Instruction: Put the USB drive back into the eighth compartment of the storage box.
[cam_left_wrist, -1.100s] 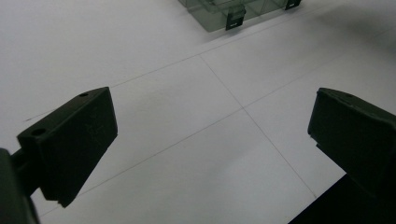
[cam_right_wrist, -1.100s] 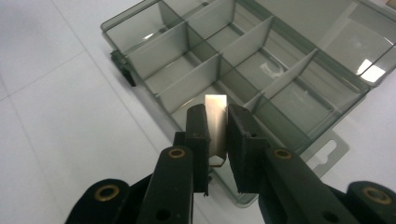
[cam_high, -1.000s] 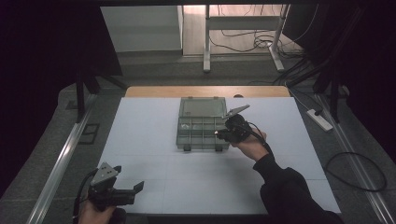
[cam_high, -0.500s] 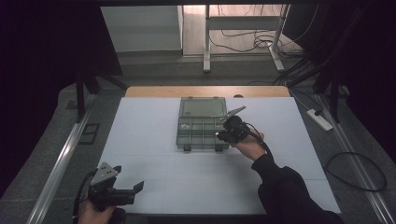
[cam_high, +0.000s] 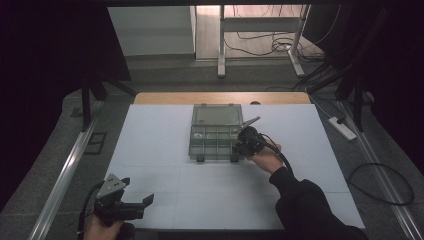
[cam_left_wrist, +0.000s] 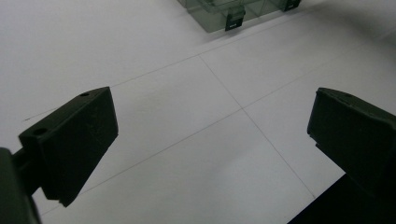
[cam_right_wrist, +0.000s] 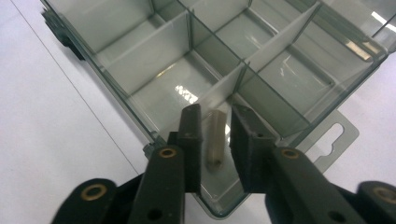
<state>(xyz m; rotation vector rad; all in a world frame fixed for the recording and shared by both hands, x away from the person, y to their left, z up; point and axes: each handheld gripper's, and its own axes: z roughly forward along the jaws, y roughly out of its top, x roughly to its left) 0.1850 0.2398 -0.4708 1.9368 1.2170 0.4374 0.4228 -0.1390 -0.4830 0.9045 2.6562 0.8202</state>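
Since the earlier high view, the right gripper (cam_high: 239, 145) has just been opening at the clear compartment box (cam_high: 216, 131); the left gripper (cam_high: 145, 202) idles, jaws wide. Right gripper view: a small pale cylinder (cam_right_wrist: 215, 140) lies between barely parted jaws, in a corner compartment.

Your two grippers are black: the left gripper (cam_high: 131, 206) carries a grey plate, the right gripper (cam_right_wrist: 215, 140) has brass-coloured rivets. The compartment box (cam_high: 216, 132) is smoky, see-through grey with black latches. The small peg (cam_right_wrist: 215, 138) is pale translucent beige. The table (cam_high: 165, 145) is white with thin grey grid lines.
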